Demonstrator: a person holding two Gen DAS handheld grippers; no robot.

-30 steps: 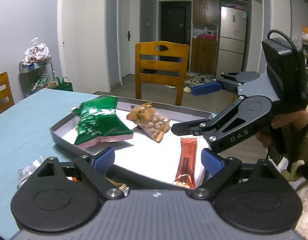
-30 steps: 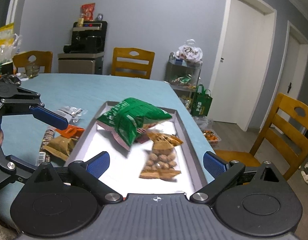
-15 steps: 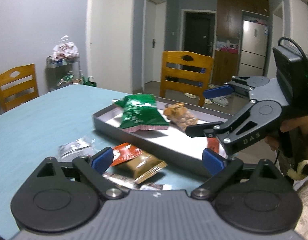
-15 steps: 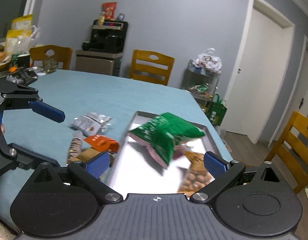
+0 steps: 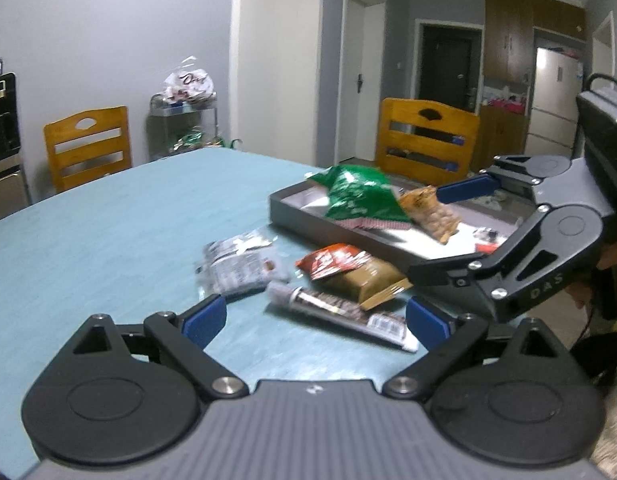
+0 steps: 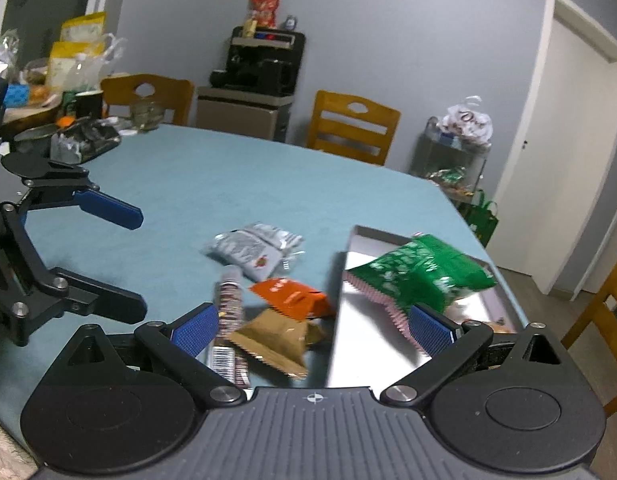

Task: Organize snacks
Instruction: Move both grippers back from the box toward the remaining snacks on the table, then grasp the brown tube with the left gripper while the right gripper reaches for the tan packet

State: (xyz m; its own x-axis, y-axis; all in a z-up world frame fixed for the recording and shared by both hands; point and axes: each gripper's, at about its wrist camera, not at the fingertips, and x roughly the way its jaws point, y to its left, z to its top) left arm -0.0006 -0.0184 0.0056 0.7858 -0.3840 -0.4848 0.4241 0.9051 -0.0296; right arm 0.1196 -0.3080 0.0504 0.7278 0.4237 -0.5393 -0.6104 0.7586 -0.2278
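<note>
A grey tray holds a green bag and a peanut pack. Loose on the blue table beside it lie a silver packet, an orange-red packet, a brown packet and a long dark bar. My left gripper is open and empty above the loose snacks. My right gripper is open and empty over the brown packet and the tray edge.
Wooden chairs stand around the table. A metal cart with bags stands by the wall. Dishes and clutter sit at the table's far left corner.
Both grippers swung left, away from the tray and toward the loose snacks on the table. Both stayed open and empty.
</note>
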